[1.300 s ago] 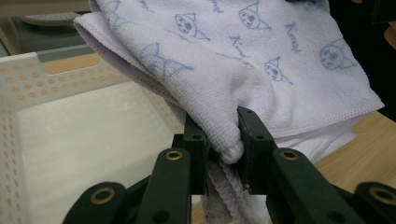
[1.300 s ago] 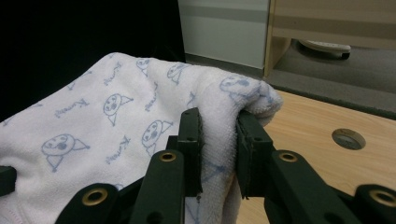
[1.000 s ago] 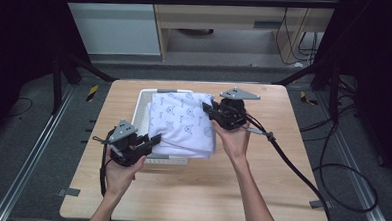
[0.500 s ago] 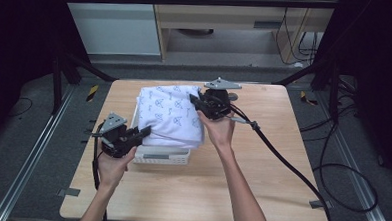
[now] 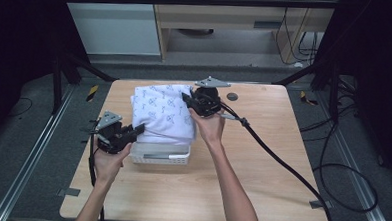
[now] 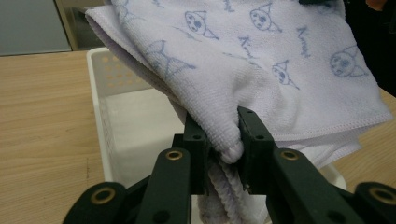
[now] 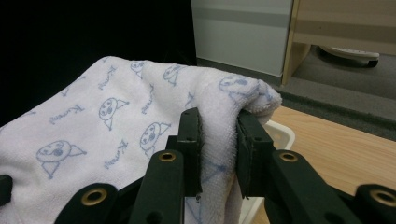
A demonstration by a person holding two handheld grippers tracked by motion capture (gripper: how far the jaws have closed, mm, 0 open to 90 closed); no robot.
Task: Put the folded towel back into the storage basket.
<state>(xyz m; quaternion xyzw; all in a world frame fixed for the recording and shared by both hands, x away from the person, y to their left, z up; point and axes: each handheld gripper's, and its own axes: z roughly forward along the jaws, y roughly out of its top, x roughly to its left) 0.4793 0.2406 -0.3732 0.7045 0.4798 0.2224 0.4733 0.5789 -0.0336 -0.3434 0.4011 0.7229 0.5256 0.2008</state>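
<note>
A white towel (image 5: 164, 111) printed with blue cartoon faces hangs folded over a white plastic basket (image 5: 162, 154) on the wooden table. My left gripper (image 5: 133, 132) pinches the towel's near left edge; in the left gripper view the cloth (image 6: 261, 70) bulges between the jaws (image 6: 223, 149). My right gripper (image 5: 189, 101) holds the towel's far right edge, and the right gripper view has a fold of the towel (image 7: 140, 107) squeezed between its jaws (image 7: 218, 144). The basket's perforated wall (image 6: 100, 93) appears under the cloth.
The table's bare wood (image 5: 261, 163) stretches to the right and front of the basket. A black cable (image 5: 282, 159) trails from the right gripper across the table to the right edge. A small dark disc (image 5: 232, 96) lies near the far edge.
Both grippers have carried the towel away from the person, towards the far side of the basket. The basket's near wall has become uncovered.
</note>
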